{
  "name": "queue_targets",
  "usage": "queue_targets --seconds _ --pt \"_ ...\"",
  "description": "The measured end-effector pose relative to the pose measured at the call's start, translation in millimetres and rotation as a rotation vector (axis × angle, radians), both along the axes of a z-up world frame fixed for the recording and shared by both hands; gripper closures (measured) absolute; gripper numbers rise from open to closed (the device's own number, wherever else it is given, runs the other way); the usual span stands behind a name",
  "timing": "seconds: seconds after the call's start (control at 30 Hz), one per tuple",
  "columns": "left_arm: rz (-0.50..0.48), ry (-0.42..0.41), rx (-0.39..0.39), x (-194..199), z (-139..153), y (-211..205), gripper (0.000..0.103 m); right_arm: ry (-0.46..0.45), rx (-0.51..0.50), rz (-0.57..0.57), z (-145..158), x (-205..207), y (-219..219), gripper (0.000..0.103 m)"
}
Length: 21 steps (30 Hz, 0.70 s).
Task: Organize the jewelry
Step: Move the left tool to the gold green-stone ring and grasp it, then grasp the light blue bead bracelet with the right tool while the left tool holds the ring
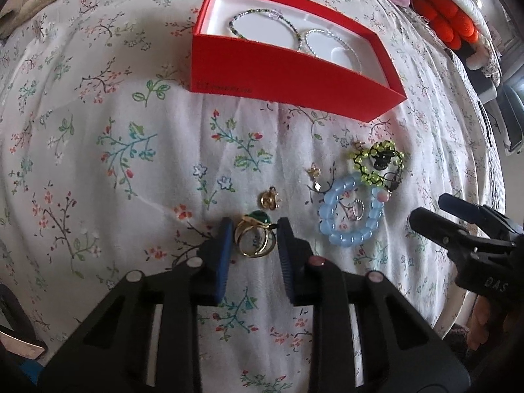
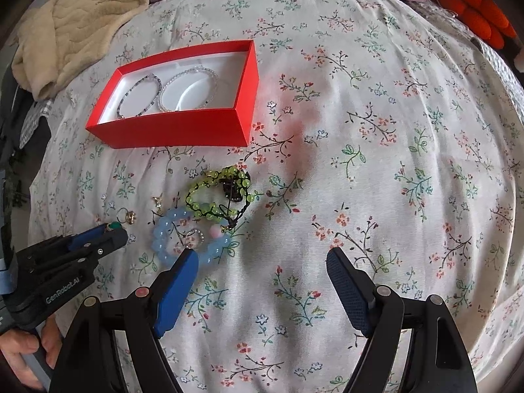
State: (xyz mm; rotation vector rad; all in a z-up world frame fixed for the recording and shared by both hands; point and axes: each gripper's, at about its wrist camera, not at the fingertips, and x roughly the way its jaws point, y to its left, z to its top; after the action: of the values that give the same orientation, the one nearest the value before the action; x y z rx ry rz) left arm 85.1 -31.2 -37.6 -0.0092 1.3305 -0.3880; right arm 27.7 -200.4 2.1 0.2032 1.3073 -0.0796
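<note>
- Floral bedsheet [image 1: 137, 170] lay soft and rumpled beneath my tools.
- My left gripper [image 1: 253, 229] had its jaws narrowed around the gold ring with green stone [image 1: 255, 234]; whether they pinched it, I could not tell.
- My right gripper [image 2: 262, 262] hung wide apart, empty, beside the blue bead bracelet [image 2: 183, 239].
- Red box [image 1: 294, 75] sat beyond; I judged the ring could slip out or the sheet get caught.

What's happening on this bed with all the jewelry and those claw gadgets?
A person is sorting jewelry into a red box on a flowered bedspread, using a hand-held claw in each hand. The left claw straddles a gold ring with a green stone; the pads seem to touch its sides. The right claw hangs open, holding nothing. Two bead bracelets already lie in the box. A blue bracelet, a green one and smaller pieces remain outside.
</note>
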Motion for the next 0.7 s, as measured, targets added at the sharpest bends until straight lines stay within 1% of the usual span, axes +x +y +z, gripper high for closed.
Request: queue_targets --seconds 0.27,0.33,0.4,0.5,0.7 --pt "0.006 -0.015 -0.009 -4 8 10 0.074 0.035 0.050 -0.017 -13 9 7 0.021" --pt "0.006 -0.019 -0.010 -5 9 12 0.074 0.049 0.074 -0.027 -18 13 8 0.023" --pt "0.006 -0.021 -0.012 -5 11 15 0.074 0.066 0.096 -0.035 -24 16 9 0.038" --pt "0.009 -0.020 -0.014 -6 12 21 0.074 0.088 0.095 -0.051 -32 22 11 0.052" --pt "0.012 -0.019 -0.015 -6 12 23 0.074 0.074 0.102 -0.073 -33 30 12 0.066"
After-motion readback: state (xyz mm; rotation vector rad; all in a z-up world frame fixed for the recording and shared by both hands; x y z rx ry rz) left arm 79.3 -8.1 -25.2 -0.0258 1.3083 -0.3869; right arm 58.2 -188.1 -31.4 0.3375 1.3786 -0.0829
